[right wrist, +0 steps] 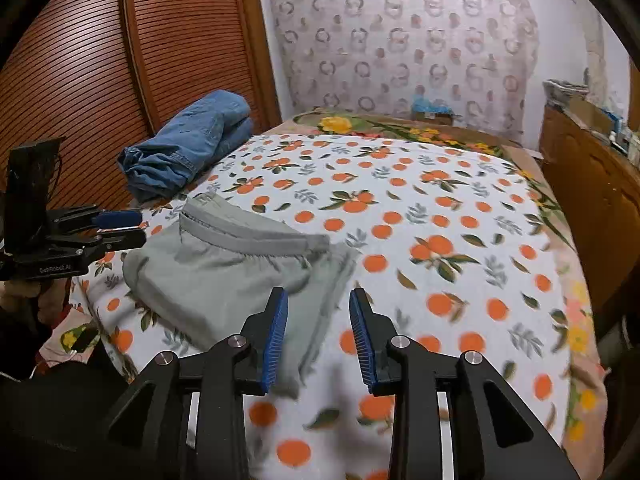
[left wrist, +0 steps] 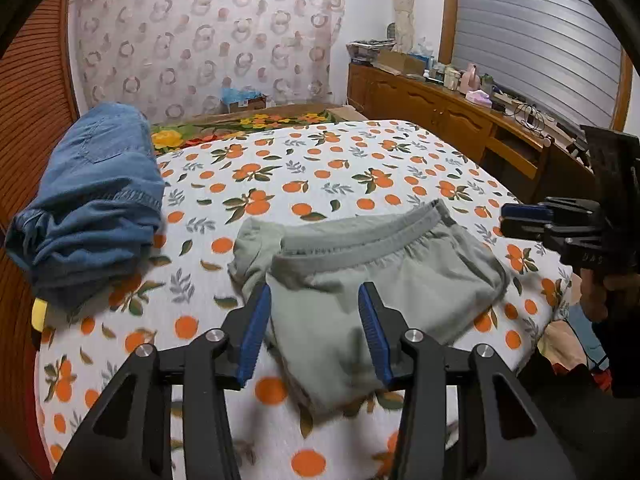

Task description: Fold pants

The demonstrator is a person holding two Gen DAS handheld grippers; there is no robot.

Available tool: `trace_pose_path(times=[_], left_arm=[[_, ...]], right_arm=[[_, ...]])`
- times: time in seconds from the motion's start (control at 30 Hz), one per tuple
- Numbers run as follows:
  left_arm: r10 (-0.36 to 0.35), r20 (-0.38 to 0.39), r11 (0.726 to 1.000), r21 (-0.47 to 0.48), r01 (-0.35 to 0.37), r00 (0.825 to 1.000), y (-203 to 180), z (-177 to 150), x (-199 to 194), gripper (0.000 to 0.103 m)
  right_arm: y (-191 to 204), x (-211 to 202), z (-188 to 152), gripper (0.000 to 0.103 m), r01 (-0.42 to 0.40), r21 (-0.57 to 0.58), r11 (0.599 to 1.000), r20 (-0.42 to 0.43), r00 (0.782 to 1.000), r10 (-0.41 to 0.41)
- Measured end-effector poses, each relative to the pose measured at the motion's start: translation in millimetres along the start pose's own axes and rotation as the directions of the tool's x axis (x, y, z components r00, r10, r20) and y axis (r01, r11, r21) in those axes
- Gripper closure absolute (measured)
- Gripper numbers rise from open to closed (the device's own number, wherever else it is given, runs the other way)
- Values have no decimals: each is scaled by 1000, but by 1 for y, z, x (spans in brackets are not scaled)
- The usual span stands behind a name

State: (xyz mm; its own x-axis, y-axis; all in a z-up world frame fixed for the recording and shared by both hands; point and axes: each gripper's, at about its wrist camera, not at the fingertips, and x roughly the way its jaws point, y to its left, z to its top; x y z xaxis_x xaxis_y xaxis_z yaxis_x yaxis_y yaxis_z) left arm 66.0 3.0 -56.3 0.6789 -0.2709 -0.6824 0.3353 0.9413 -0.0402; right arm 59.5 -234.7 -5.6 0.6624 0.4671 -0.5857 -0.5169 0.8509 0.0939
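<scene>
Folded grey pants [left wrist: 384, 276] on bed [left wrist: 340, 176]; fingers apparently clear.

Pale grey-green soft cotton pants [left wrist: 384, 280] [right wrist: 224, 276] lying folded into compact flat bundle on orange-print bedspread [left wrist: 340, 168] [right wrist: 420, 208], near its front edge; elastic waistband facing far side, gaping slightly; loose hem sticking out toward near edge.

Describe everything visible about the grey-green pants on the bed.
The grey-green pants are soft knit with a darker elastic waistband, folded into a compact bundle, waistband on the far side. They lie flat on the orange-print bedspread, right of the folded jeans and apart from them. Neither gripper's pads press on them.
</scene>
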Motion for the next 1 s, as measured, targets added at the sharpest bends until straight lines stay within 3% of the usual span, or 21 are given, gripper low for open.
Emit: trace_pose_path(times=[0.2, 0.53, 0.57, 0.63, 0.7, 0.87, 1.0], left_arm=[[-40, -68, 999, -29, 38, 997, 14, 11, 35, 68], [-29, -113, 1000, 8, 30, 993, 18, 22, 67, 68], [-27, -111, 1000, 12, 28, 993, 17, 22, 67, 69], [-32, -97, 999, 15, 34, 995, 17, 24, 65, 84], [-45, -72, 999, 11, 46, 996, 17, 26, 59, 92], [-43, 7, 999, -1, 43, 999, 14, 39, 41, 93], [-22, -16, 1000, -8, 22, 1000, 15, 46, 52, 93]], right_arm=[[-4, 35, 16, 69, -33, -2, 999, -31, 999, 33], [-10, 80, 36, 69, -48, 2, 999, -84, 995, 48], [-10, 81, 36, 73, -48, 0, 999, -86, 995, 48], [-9, 81, 36, 92, -48, -7, 999, -83, 995, 47], [-8, 78, 37, 94, -59, -10, 998, -56, 997, 58], [-8, 63, 38, 95, -34, 3, 999, 39, 999, 34], [-7, 71, 37, 95, 4, 14, 1000, 14, 1000, -4]])
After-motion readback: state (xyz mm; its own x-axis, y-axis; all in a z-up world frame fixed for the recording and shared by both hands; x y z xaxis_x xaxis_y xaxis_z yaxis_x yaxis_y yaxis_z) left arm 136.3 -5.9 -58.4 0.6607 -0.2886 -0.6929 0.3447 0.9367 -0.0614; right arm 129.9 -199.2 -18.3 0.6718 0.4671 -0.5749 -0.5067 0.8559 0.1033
